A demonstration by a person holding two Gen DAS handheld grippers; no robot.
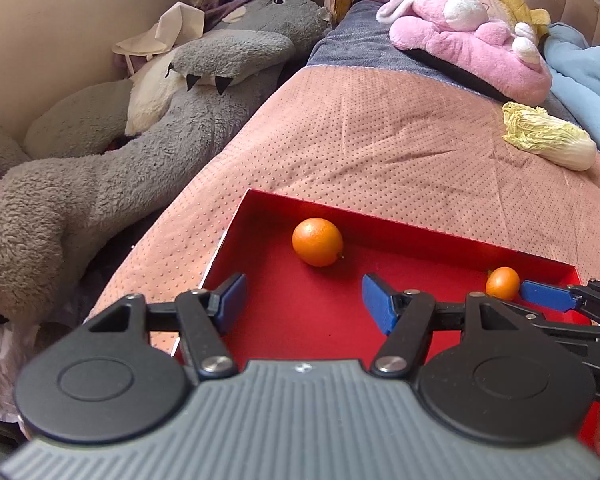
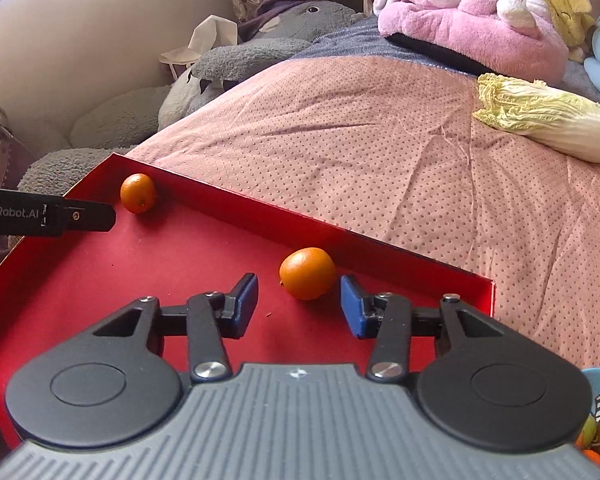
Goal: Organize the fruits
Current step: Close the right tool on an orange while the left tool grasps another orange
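Tray (image 1: pixel 380 224): shallow red box with low straight walls and a matte, felt-like floor; it lies on the bed.
Bed (image 1: pixel 380 136): covered by a pink quilt, soft, creased, dotted all over with small raised bumps.
Far orange (image 1: pixel 317 241): round, glossy, finely pitted skin; in the left wrist view it sits at 12 o'clock of the left gripper, near the tray's far wall, touching nothing but the floor.
Near orange (image 2: pixel 307 273): slightly oval, same glossy skin, small stem nub at its left end; in the right wrist view it lies at 12 o'clock, just ahead of the right gripper, by the far wall.
Left gripper (image 1: pixel 304 300): black linkage arms, blue rubbery pads, ribbed grey body; jaws released and wide apart over bare tray floor, grasping nothing.
Right gripper (image 2: pixel 299 302): same build; jaws released, the near orange just beyond the pad tips, closer to the right pad, with no clear contact.
Writing: white "GenRobot.AI", first letter cut off, on the left gripper's black finger (image 2: pixel 76 216) at 9 o'clock in the right wrist view.
Cabbage (image 2: pixel 544 120): long napa head, crinkled pale-yellow leaves, smooth white stalk end; on the quilt at 2 o'clock, well apart from the tray.
Grey plush (image 1: pixel 100 184): shaggy fleece, black felt claws, beside the bed at 10 o'clock.
Pink plush (image 1: pixel 468 36): fluffy, white snout, at the bed's far end.
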